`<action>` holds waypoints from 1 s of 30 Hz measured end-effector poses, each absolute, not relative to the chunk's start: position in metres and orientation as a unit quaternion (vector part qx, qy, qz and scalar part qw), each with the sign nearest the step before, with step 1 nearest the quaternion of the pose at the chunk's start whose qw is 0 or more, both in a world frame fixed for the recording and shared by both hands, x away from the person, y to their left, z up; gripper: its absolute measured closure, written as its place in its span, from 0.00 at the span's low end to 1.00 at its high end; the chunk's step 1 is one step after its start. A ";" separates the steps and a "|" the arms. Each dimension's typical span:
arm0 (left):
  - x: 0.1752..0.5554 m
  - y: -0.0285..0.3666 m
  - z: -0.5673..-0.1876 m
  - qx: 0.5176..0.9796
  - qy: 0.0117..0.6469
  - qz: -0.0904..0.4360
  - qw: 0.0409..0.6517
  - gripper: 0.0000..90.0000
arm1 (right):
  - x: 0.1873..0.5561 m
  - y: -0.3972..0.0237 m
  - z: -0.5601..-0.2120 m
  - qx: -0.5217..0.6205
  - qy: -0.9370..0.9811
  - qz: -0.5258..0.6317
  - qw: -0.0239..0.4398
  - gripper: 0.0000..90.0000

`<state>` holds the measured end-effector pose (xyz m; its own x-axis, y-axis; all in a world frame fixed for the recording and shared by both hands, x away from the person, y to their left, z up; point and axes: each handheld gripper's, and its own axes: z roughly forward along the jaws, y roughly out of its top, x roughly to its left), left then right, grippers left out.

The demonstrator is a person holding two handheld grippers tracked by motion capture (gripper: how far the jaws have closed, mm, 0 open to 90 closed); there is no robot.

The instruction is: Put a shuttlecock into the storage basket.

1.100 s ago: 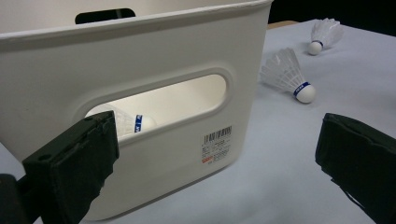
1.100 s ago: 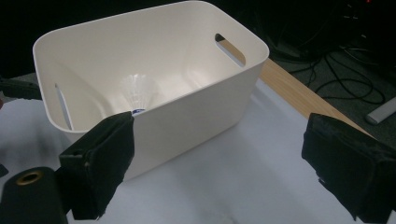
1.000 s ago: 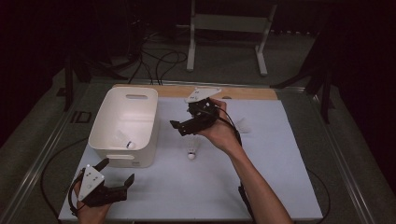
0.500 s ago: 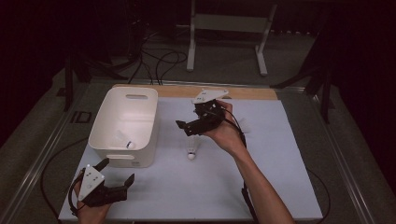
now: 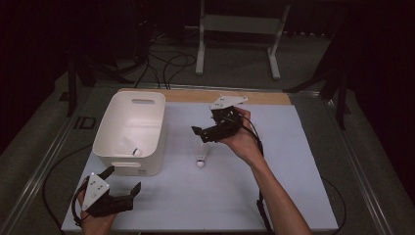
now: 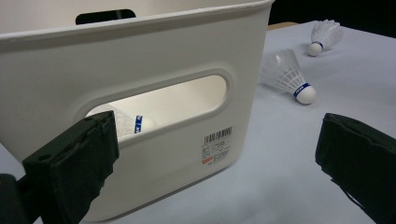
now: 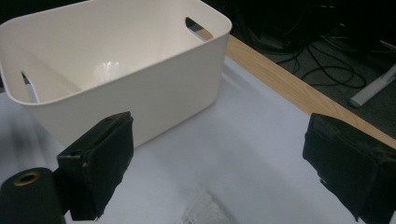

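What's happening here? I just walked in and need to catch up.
A person holding two grippers is gathering shuttlecocks into a white bin. One shuttlecock already lies inside. The right gripper, jaws open and empty, hangs above another shuttlecock on the white mat. The left gripper, also open, waits near the bin's front wall.

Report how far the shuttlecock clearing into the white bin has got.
Done: one shuttlecock lies in the white bin. In hand: nothing; the right gripper hangs open above a shuttlecock on the table. Left: that one and a farther shuttlecock; the left gripper waits open.
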<state>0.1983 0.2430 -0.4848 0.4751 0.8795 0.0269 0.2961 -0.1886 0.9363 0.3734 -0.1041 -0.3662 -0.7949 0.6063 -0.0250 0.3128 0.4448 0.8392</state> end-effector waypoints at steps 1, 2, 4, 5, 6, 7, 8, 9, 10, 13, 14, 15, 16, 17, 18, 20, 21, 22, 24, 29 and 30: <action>0.198 0.243 -0.485 0.710 0.414 0.301 0.483 0.00 | 0.374 -0.107 -0.368 0.278 0.833 0.450 0.162 0.09; 0.198 0.243 -0.485 0.710 0.414 0.301 0.484 0.00 | 0.374 -0.107 -0.368 0.278 0.833 0.450 0.162 0.09; 0.198 0.243 -0.485 0.710 0.414 0.301 0.484 0.00 | 0.375 -0.109 -0.369 0.282 0.832 0.449 0.164 0.09; 0.198 0.243 -0.485 0.709 0.414 0.301 0.484 0.00 | 0.375 -0.112 -0.369 0.282 0.832 0.449 0.165 0.09; 0.198 0.243 -0.485 0.709 0.414 0.301 0.484 0.00 | 0.375 -0.112 -0.369 0.284 0.832 0.448 0.164 0.09; 0.198 0.243 -0.485 0.709 0.414 0.301 0.484 0.00 | 0.375 -0.112 -0.369 0.284 0.832 0.448 0.164 0.09; 0.198 0.243 -0.485 0.709 0.414 0.302 0.485 0.00 | 0.375 -0.114 -0.370 0.285 0.831 0.449 0.164 0.09; 0.198 0.243 -0.485 0.709 0.414 0.301 0.484 0.00 | 0.376 -0.117 -0.371 0.289 0.830 0.446 0.165 0.09; 0.198 0.243 -0.485 0.710 0.414 0.301 0.484 0.00 | 0.376 -0.119 -0.371 0.291 0.831 0.445 0.165 0.09; 0.198 0.243 -0.485 0.709 0.414 0.301 0.484 0.00 | 0.378 -0.124 -0.373 0.295 0.830 0.443 0.166 0.09; 0.198 0.243 -0.485 0.710 0.415 0.301 0.484 0.00 | 0.378 -0.125 -0.373 0.297 0.830 0.442 0.166 0.09; 0.198 0.243 -0.485 0.709 0.415 0.301 0.484 0.00 | 0.379 -0.127 -0.374 0.299 0.829 0.441 0.167 0.09; 0.198 0.243 -0.485 0.709 0.415 0.301 0.484 0.00 | 0.380 -0.128 -0.374 0.301 0.829 0.440 0.168 0.09; 0.199 0.243 -0.485 0.709 0.414 0.301 0.484 0.00 | 0.380 -0.130 -0.375 0.303 0.830 0.438 0.168 0.09; 0.199 0.243 -0.485 0.709 0.414 0.301 0.484 0.00 | 0.381 -0.132 -0.375 0.305 0.829 0.437 0.169 0.09; 0.199 0.243 -0.485 0.710 0.414 0.300 0.484 0.00 | 0.384 -0.136 -0.376 0.310 0.828 0.435 0.169 0.09; 0.199 0.243 -0.485 0.709 0.414 0.300 0.485 0.00 | 0.385 -0.138 -0.377 0.313 0.828 0.433 0.170 0.09; 0.199 0.243 -0.485 0.709 0.414 0.300 0.485 0.00 | 0.385 -0.138 -0.377 0.313 0.828 0.433 0.170 0.09; 0.199 0.243 -0.485 0.710 0.414 0.300 0.484 0.00 | 0.386 -0.142 -0.378 0.317 0.827 0.432 0.171 0.09; 0.199 0.243 -0.485 0.710 0.414 0.301 0.484 0.00 | 0.389 -0.151 -0.382 0.325 0.826 0.427 0.173 0.09; 0.199 0.243 -0.485 0.710 0.414 0.300 0.484 0.00 | 0.390 -0.152 -0.384 0.328 0.825 0.426 0.174 0.09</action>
